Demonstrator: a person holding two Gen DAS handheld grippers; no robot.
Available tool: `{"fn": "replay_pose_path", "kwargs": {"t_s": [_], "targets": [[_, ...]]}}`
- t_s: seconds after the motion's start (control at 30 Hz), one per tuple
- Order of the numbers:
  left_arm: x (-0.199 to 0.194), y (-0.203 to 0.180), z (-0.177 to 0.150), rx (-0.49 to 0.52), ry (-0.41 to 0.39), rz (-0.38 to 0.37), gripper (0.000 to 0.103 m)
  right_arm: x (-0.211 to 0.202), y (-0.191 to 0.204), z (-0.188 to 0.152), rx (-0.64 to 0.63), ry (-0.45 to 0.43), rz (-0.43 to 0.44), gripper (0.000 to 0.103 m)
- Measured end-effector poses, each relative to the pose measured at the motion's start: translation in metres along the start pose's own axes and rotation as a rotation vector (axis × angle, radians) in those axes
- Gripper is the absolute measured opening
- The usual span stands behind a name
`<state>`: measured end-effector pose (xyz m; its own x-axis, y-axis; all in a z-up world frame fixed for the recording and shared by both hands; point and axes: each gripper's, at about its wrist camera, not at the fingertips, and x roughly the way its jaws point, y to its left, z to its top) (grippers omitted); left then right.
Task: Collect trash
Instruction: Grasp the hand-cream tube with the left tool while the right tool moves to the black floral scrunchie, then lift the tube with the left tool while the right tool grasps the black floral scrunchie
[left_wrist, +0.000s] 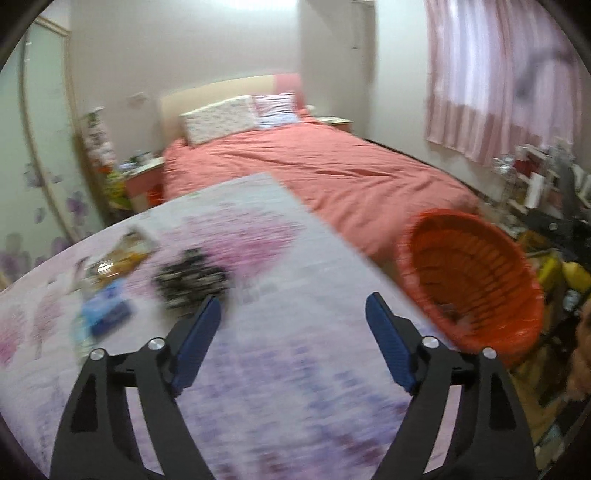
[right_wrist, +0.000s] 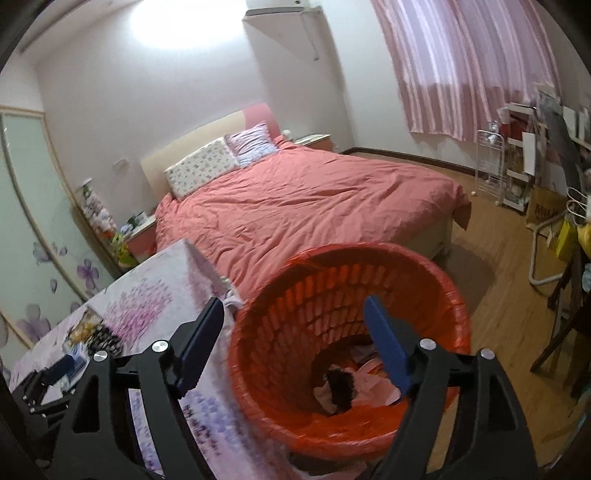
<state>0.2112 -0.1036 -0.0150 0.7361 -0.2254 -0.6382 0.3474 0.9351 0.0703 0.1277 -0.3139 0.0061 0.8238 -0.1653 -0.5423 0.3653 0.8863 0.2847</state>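
The left gripper (left_wrist: 291, 314) tilts down over the floral-clothed table (left_wrist: 295, 369), blue-padded jaws spread, holding nothing; blurred wrappers (left_wrist: 110, 280) lie ahead-left. The right gripper (right_wrist: 293, 317), jaws likewise apart, angles into the red-lined orange plastic basket (right_wrist: 454, 317), trash (right_wrist: 343, 387) at its bottom.

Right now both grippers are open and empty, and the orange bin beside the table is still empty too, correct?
Not quite. The orange bin already holds trash, as the right wrist view shows. The left gripper and right gripper are open and empty.
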Motion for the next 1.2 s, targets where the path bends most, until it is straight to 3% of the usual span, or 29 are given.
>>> {"fn": "replay_pose_path", "kwargs": {"t_s": [0.23, 0.4, 0.57, 0.7, 0.8, 0.97, 1.2], "targets": [[-0.006, 0.105, -0.027, -0.119, 0.042, 0.236, 0.085, 0.006, 0.041, -0.017, -0.092, 0.048, 0.044, 0.078], [0.004, 0.175, -0.043, -0.259, 0.105, 0.325, 0.083, 0.012, 0.068, -0.029, -0.156, 0.091, 0.068, 0.078], [0.028, 0.211, -0.047, -0.379, 0.174, 0.296, 0.067, 0.012, 0.084, -0.037, -0.197, 0.112, 0.086, 0.078], [0.045, 0.218, -0.048, -0.392, 0.214, 0.301, 0.052, 0.011, 0.093, -0.040, -0.220, 0.124, 0.094, 0.078], [0.052, 0.226, -0.054, -0.404, 0.240, 0.289, 0.028, 0.013, 0.097, -0.043, -0.226, 0.131, 0.099, 0.078], [0.037, 0.246, -0.068, -0.384, 0.243, 0.302, 0.027, 0.015, 0.103, -0.048, -0.235, 0.147, 0.109, 0.078], [0.032, 0.272, -0.074, -0.436, 0.241, 0.301, 0.031, 0.018, 0.120, -0.054, -0.245, 0.164, 0.130, 0.078]]}}
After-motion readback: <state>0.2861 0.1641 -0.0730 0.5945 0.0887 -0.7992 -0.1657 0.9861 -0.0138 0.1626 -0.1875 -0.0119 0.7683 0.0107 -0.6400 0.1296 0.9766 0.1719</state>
